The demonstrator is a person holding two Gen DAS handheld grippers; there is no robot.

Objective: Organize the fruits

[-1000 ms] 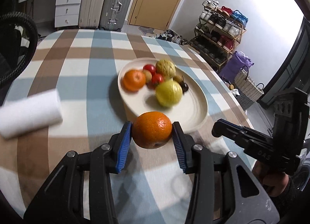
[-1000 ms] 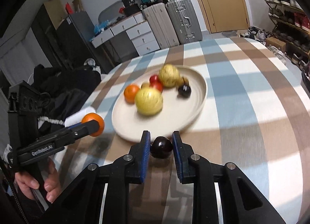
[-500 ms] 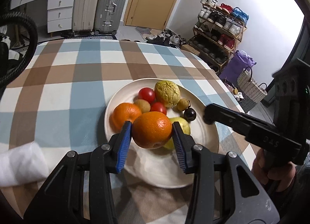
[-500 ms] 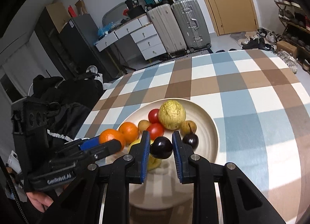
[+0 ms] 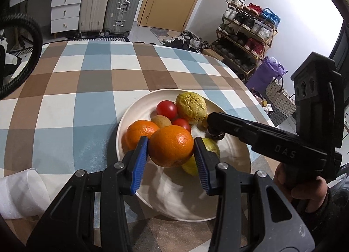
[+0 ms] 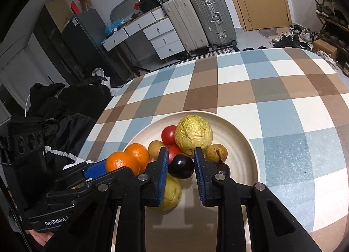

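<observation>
While my left hand-held gripper [image 5: 171, 150] hangs over the near side of the cream plate [image 5: 231, 206], its blue pads are closed against the two sides of an orange [image 5: 171, 145], which sits clear between them above the plate's bare floor. Just behind it on the plate lies a second orange [image 5: 139, 131], and past that a small brown fruit [image 5: 161, 121], two red tomatoes [image 5: 166, 109], a knobbly yellow-green fruit [image 5: 191, 107] and a yellow pear-like fruit [image 5: 210, 146] partly hidden by my right pad. My right hand-held gripper [image 6: 181, 171] is over the same plate [image 6: 244, 140] from the other side, its pads pinching a dark plum [image 6: 181, 168]; I cannot tell whether the plum touches anything under it. Beside it to the right rests another dark plum [image 6: 223, 169], mostly hidden behind the finger, with a brown russet fruit [image 6: 216, 153] just beyond. In the right wrist view the left tool shows at the lower left with its orange [image 6: 120, 163] touching or just beside the resting orange [image 6: 137, 155]. The plate stands on a tabletop [image 5: 93, 81] covered in blue, brown and white checks, and a white roll [image 5: 20, 193] lies near my left edge.
</observation>
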